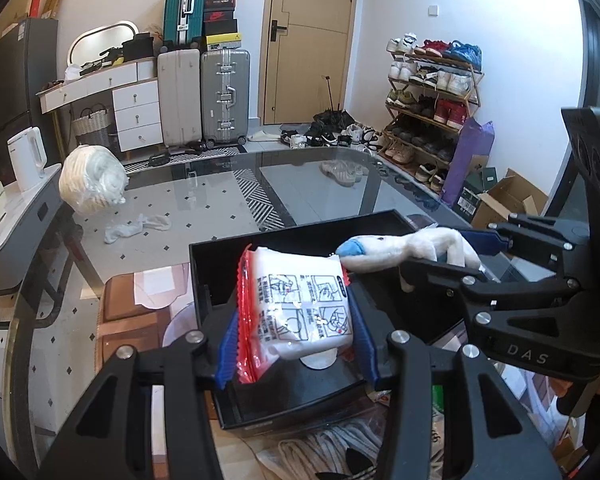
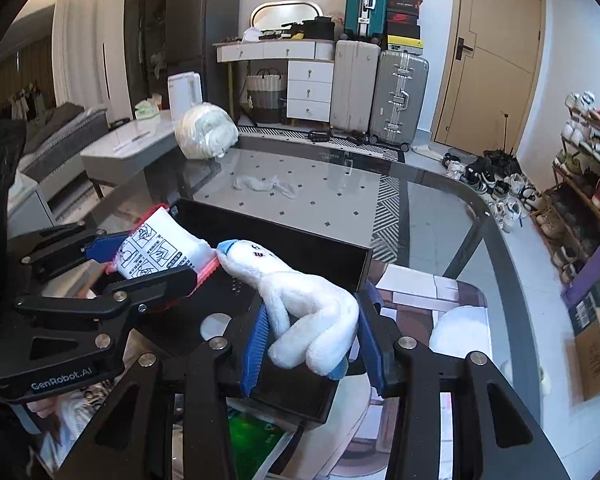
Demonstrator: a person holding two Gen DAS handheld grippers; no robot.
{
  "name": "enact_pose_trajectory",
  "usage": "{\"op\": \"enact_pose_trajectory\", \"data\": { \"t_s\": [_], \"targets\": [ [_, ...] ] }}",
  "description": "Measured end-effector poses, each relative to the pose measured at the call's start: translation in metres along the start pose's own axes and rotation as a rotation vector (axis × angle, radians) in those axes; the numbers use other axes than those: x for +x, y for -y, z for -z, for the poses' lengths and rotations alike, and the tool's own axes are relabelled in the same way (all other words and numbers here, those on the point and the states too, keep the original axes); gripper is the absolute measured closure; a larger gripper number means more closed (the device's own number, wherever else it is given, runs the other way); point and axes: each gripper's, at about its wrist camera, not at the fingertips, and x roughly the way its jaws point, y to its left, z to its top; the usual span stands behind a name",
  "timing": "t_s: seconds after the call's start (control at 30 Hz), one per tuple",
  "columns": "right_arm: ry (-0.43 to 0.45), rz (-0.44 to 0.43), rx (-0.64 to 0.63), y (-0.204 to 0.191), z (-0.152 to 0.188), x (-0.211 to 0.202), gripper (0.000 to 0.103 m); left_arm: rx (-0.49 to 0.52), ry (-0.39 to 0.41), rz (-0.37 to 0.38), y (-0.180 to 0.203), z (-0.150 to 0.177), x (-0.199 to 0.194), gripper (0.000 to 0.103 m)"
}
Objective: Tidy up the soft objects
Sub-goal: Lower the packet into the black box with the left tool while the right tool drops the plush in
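Note:
My left gripper (image 1: pixel 296 320) is shut on a white soft packet with a red edge (image 1: pixel 300 288), its blue pads pressing both sides. It holds the packet over an open black box (image 1: pixel 284 234) on the glass table. From the right, my right gripper (image 1: pixel 452 252) comes in, shut on a white plush toy with blue tips (image 1: pixel 384 252) above the box's right side. In the right wrist view the plush toy (image 2: pixel 312 300) is squeezed between my right gripper's (image 2: pixel 312 332) blue pads. There my left gripper (image 2: pixel 140 262) holds the packet (image 2: pixel 160 248) over the black box (image 2: pixel 300 236).
On the glass table (image 1: pixel 300 184), a white bagged bundle (image 1: pixel 92 184) sits at the far left corner and a crumpled white cloth (image 1: pixel 136 226) lies near it. A side table with a white kettle (image 1: pixel 28 156) stands left. Suitcases and a shoe rack (image 1: pixel 432 100) line the walls.

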Motion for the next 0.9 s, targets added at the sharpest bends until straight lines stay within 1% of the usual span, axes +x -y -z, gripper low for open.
{"op": "enact_pose_trajectory", "data": {
  "t_s": [0.1, 0.27, 0.57, 0.73, 0.8, 0.83, 0.87, 0.9],
  "targets": [
    [0.000, 0.029, -0.033, -0.004, -0.002, 0.005, 0.061, -0.004, -0.010, 0.008, 0.000, 0.001, 0.004, 0.056],
    [-0.003, 0.054, -0.077, -0.011, -0.003, 0.013, 0.061, 0.029, -0.011, -0.011, 0.006, 0.002, 0.007, 0.056],
    [-0.014, 0.039, -0.108, -0.014, -0.003, 0.018, 0.061, 0.051, -0.020, -0.004, 0.009, 0.004, 0.006, 0.056],
    [-0.017, 0.024, -0.117, -0.011, -0.003, 0.018, 0.057, 0.040, -0.017, 0.008, 0.008, 0.006, 0.003, 0.055],
    [-0.011, 0.004, -0.114, -0.009, -0.002, 0.015, 0.051, 0.031, -0.018, 0.019, 0.007, 0.005, 0.001, 0.054],
    [-0.001, 0.000, -0.108, -0.007, -0.002, 0.012, 0.047, 0.024, -0.016, 0.023, 0.006, 0.005, 0.000, 0.047],
    [0.008, 0.017, -0.101, -0.005, -0.002, 0.008, 0.037, 0.008, -0.012, 0.018, 0.003, 0.005, -0.004, 0.042],
    [0.019, 0.038, -0.094, -0.002, -0.001, 0.003, 0.024, -0.004, -0.002, 0.022, 0.002, 0.006, -0.007, 0.036]
  ]
}}
